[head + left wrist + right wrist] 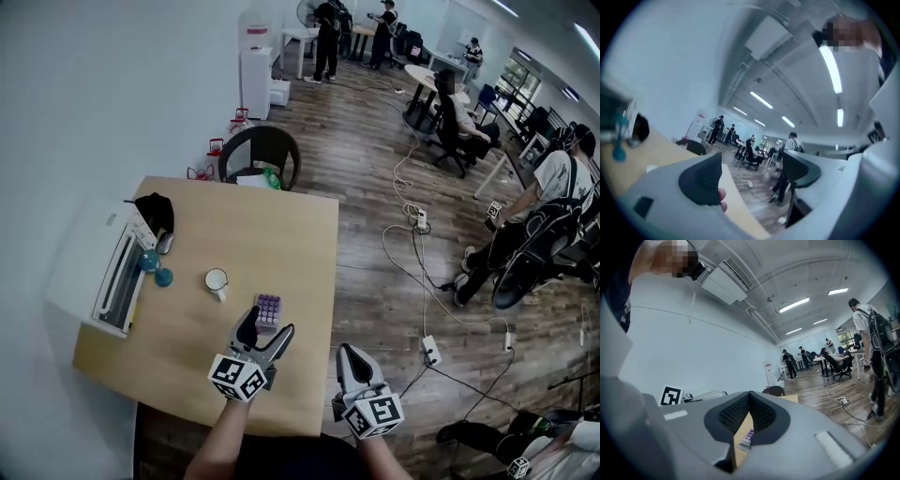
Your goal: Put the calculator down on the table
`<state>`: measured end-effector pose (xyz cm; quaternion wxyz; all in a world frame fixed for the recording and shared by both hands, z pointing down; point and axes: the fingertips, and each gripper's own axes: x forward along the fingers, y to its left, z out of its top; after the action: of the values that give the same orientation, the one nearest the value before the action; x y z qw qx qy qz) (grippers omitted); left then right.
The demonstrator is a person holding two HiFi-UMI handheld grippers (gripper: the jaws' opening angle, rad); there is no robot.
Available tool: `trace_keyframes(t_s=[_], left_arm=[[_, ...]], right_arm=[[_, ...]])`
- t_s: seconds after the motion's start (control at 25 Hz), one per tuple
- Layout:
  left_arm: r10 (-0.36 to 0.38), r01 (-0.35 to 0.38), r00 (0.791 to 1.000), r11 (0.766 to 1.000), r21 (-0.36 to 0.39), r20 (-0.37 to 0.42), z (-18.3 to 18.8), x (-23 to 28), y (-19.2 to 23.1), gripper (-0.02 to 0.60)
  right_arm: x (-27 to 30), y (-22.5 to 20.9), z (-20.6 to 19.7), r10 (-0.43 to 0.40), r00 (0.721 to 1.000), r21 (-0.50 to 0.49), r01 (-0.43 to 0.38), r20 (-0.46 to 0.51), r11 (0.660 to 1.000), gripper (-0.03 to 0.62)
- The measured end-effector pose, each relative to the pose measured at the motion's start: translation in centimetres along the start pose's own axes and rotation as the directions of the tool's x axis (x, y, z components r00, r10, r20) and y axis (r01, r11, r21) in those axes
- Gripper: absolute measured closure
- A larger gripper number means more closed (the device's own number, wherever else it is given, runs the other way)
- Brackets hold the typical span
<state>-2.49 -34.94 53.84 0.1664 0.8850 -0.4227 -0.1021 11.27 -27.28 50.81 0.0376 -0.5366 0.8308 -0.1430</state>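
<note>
Wood-topped table bearing the calculator; left gripper standing wide open

The purple-keyed calculator [268,308] is lying flat on the wooden table [281,225], toward its front edge and near a white mug [217,280], so the placing itself is being judged as done. The left gripper [267,328] is being held level over the calculator's near end, jaws spread fully apart, and nothing is being gripped between the pads in its own view. The right gripper [347,352] is being kept just off the table's edge, jaws closed together on nothing. For a clean finish, it is being recommended that the open jaws be lifted straight clear, not closed or swept sideways, so that the calculator is not nudged toward the edge.
</note>
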Motion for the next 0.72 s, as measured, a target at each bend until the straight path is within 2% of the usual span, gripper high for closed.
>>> trace_keyframes(t_s=[0.04, 0.08, 0.12, 0.2, 0.36, 0.56, 0.72], left_arm=[[0.0, 0.006, 0.999, 0.992, 0.128, -0.05, -0.1, -0.2, -0.8, 0.186], [0.003, 0.017, 0.996, 0.973, 0.232, -0.086, -0.1, -0.5, -1.5, 0.187], [0.006, 0.028, 0.994, 0.951, 0.308, -0.108, 0.1, -0.8, -2.1, 0.193], [0.008, 0.034, 0.994, 0.923, 0.384, -0.109, 1.1, -1.7, -2.9, 0.21], [0.016, 0.012, 0.997, 0.924, 0.383, -0.07, 2.6, -3.4, -3.2, 0.219], [0.025, -0.014, 0.999, 0.936, 0.351, -0.026, 3.6, -5.4, -3.5, 0.253], [0.04, -0.034, 0.999, 0.953, 0.302, -0.012, 3.6, -6.6, -3.6, 0.252]], right_arm=[[0.0, 0.0, 0.1, 0.002, 1.0, -0.002, -0.002, 0.0, 1.0, 0.582], [0.0, 0.0, 0.1, 0.003, 1.0, -0.004, -0.003, 0.0, 1.0, 0.582], [0.0, 0.0, 0.2, 0.004, 1.0, -0.006, -0.004, 0.0, 1.0, 0.583], [0.0, 0.0, 0.1, 0.003, 1.0, -0.009, -0.003, -0.001, 1.0, 0.583], [0.1, 0.0, 0.0, -0.002, 1.0, -0.032, 0.002, -0.002, 0.999, 0.582], [0.2, 1.0, 0.2, -0.004, 1.0, -0.178, 0.001, -0.016, 0.984, 0.583], [0.1, 1.1, 0.3, 0.007, 1.0, -0.182, -0.009, -0.013, 0.983, 0.582]])
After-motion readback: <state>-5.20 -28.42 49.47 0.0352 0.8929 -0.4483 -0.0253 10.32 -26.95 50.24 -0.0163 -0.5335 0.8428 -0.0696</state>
